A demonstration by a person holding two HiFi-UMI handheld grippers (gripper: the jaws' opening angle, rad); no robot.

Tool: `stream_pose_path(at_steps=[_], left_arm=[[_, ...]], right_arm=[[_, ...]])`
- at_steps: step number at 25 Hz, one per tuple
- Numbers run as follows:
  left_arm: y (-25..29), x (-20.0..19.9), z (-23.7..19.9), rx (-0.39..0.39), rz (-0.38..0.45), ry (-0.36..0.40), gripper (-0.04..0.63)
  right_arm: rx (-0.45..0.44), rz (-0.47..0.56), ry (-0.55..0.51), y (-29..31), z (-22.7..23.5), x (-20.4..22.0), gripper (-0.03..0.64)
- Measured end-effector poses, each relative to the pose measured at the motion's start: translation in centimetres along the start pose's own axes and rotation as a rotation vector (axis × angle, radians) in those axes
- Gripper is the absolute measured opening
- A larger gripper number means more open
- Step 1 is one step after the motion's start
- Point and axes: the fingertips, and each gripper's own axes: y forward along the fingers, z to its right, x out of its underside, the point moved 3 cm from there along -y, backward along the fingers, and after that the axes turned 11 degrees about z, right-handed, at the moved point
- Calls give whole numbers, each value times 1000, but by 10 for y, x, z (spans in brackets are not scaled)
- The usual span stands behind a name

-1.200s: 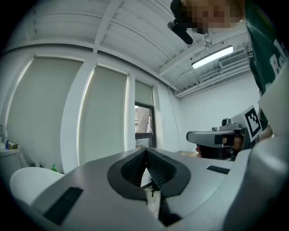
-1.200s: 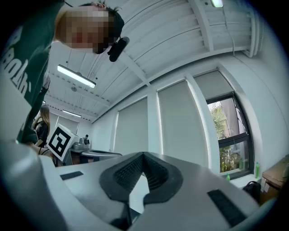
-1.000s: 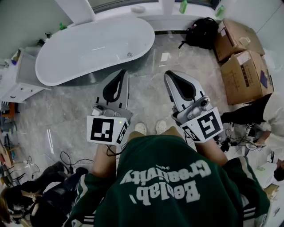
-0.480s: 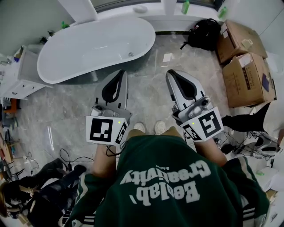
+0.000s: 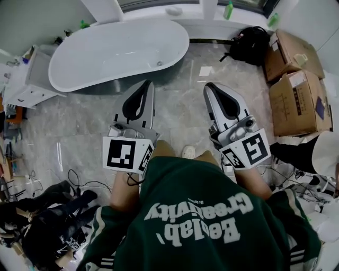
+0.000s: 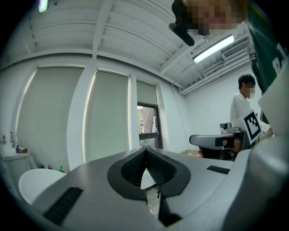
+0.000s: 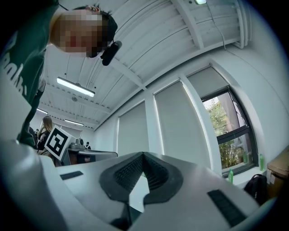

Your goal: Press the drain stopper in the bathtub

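Observation:
The white oval bathtub (image 5: 106,50) stands on the marble floor at the upper left of the head view. Its small round drain stopper (image 5: 159,63) sits in the basin near the right end. My left gripper (image 5: 146,83) is held out in front of the person, shut and empty, its tip short of the tub's near rim. Beside it, my right gripper (image 5: 211,86) is shut and empty over the floor. Both gripper views point upward at the ceiling and windows. In the left gripper view the jaws (image 6: 145,149) meet, with the tub's rim (image 6: 34,182) low at the left.
Cardboard boxes (image 5: 296,98) and a black backpack (image 5: 251,45) stand at the right. A white cabinet (image 5: 26,90) is left of the tub. Cables and dark bags (image 5: 47,217) lie at the lower left. Another person (image 5: 312,153) crouches at the right. Green bottles (image 5: 229,9) stand on the ledge.
The person has stepped toward the tub, which now sits slightly lower and nearer in the head view. Both grippers stay shut and keep their places in front of the body.

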Motion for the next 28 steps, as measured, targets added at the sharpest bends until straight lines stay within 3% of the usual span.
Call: stream_pose_path(at_steps=[7,18,28], left_arm=[[1,-1,-5,-31,-12,16,5],[30,13,-19,-1,18,51,5],[89,44,-82,-14,8,73,5]], right_arm=[[-5,-5,21,-1,7,5,11],[-8,12,-3,17,25,21,11],[17,-34,-31,69,69,58,11]])
